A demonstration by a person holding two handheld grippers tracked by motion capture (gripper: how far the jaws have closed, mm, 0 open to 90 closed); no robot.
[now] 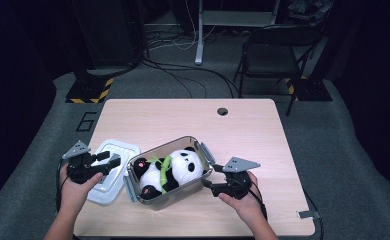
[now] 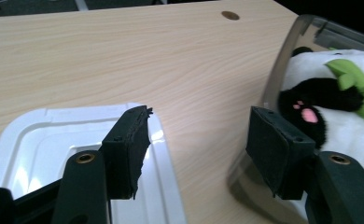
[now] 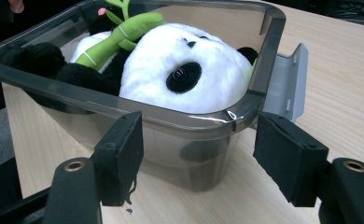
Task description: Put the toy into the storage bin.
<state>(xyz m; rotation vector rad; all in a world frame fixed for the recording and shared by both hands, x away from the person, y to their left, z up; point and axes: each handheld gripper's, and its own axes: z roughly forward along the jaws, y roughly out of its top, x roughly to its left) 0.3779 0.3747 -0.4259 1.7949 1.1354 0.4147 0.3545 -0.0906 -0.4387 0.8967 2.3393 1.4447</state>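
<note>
On table | panda (image 1: 175, 169) in box (image 1: 155, 200) | legs half hidden

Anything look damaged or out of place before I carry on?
The foam pad on one jaw of the left tongs is torn and ragged along its edge. The panda sits inside the box; the lid lies beside it.

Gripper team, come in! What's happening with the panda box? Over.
Left gripper open above white plastic lid. Right gripper open at grey clear box. Plush panda inside. Nothing blocking.

Left gripper (image 1: 114, 161) fingers (image 2: 126, 149) parted, gripping nothing; right gripper (image 1: 206, 184) fingers (image 3: 119, 156) spread wide.
</note>
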